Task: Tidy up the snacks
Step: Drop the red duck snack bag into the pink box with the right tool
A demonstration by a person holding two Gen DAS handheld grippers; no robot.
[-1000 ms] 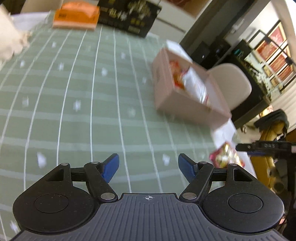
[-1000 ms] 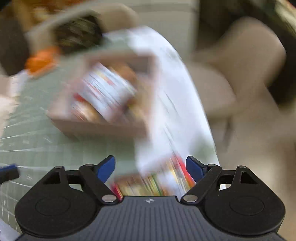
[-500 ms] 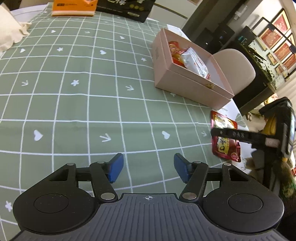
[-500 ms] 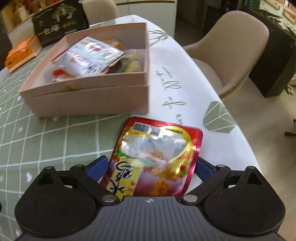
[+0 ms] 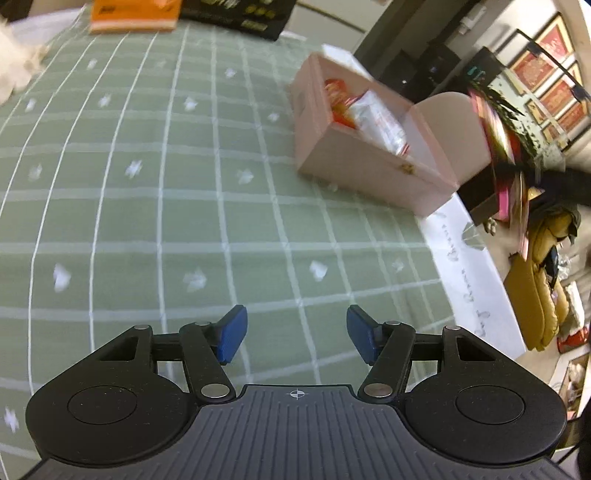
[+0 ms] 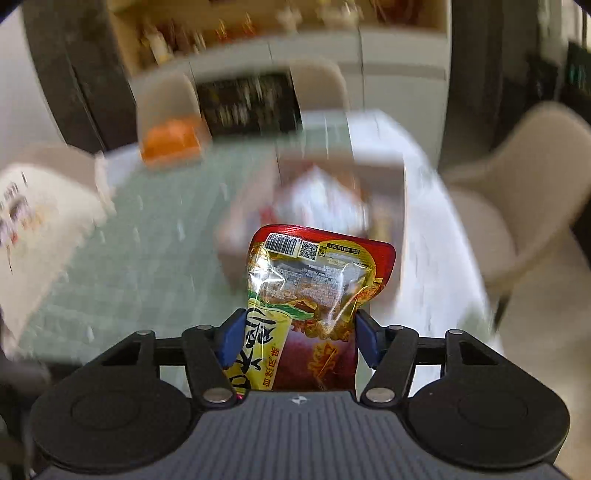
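A red and yellow snack packet (image 6: 317, 273) stands up between the blue pads of my right gripper (image 6: 295, 338). Its jaws are closing, both pads press the packet's lower part, and it hangs clear of the table. From the left wrist the same packet (image 5: 509, 177) is a blurred streak in the air right of the pink box (image 5: 354, 162). That open box holds several snack packets and sits on the green checked cloth (image 5: 147, 184). My left gripper (image 5: 295, 338) hovers over the cloth, open, with nothing between its pads.
An orange box (image 5: 133, 14) and a black box (image 5: 236, 14) lie at the table's far end. A white bag (image 6: 29, 214) sits at the left. Beige chairs (image 6: 517, 221) stand past the white table edge (image 5: 472, 273) on the right.
My right gripper has closed on the packet that lay by the box and raised it off the table. My left gripper's jaws have narrowed a little; it has hardly moved.
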